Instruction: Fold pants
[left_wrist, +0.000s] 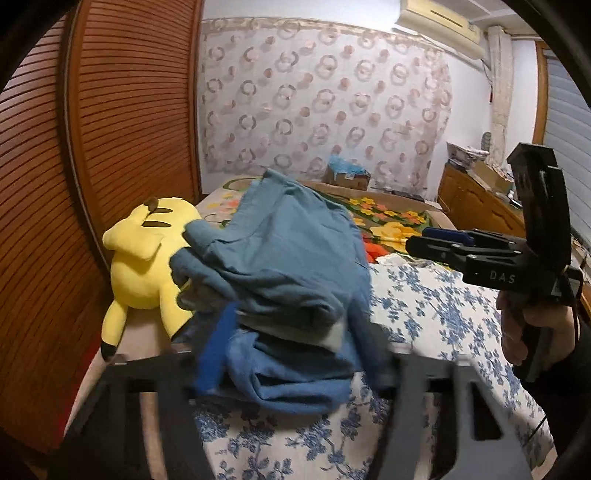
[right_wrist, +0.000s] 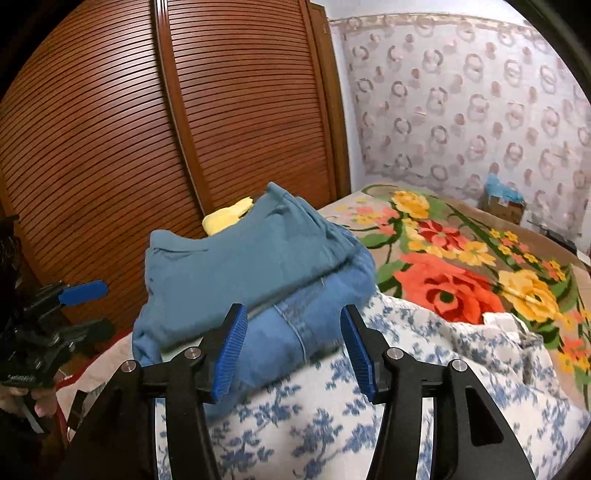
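A folded teal garment (left_wrist: 280, 251) (right_wrist: 229, 258) lies on top of folded blue jeans (left_wrist: 291, 369) (right_wrist: 295, 325) at the bed's left side. In the left wrist view my left gripper (left_wrist: 303, 332) is blurred, with the stack just ahead between its fingers. The right wrist view shows the left gripper (right_wrist: 105, 308) left of the stack, jaws apart, nothing in them. My right gripper (right_wrist: 293, 310) is open and its blue pads frame the jeans without touching them. From the left it shows as the right gripper (left_wrist: 417, 240), held by a hand (left_wrist: 528, 325) to the stack's right.
A yellow plush toy (left_wrist: 147, 266) (right_wrist: 227, 218) lies behind the stack against the slatted wooden wardrobe (left_wrist: 110, 147). A blue-flowered white sheet (left_wrist: 443, 314) covers the near bed and a bright flower blanket (right_wrist: 461, 277) the far part. A cardboard box (left_wrist: 349, 177) sits at the wall, a wooden cabinet (left_wrist: 476, 199) at the right.
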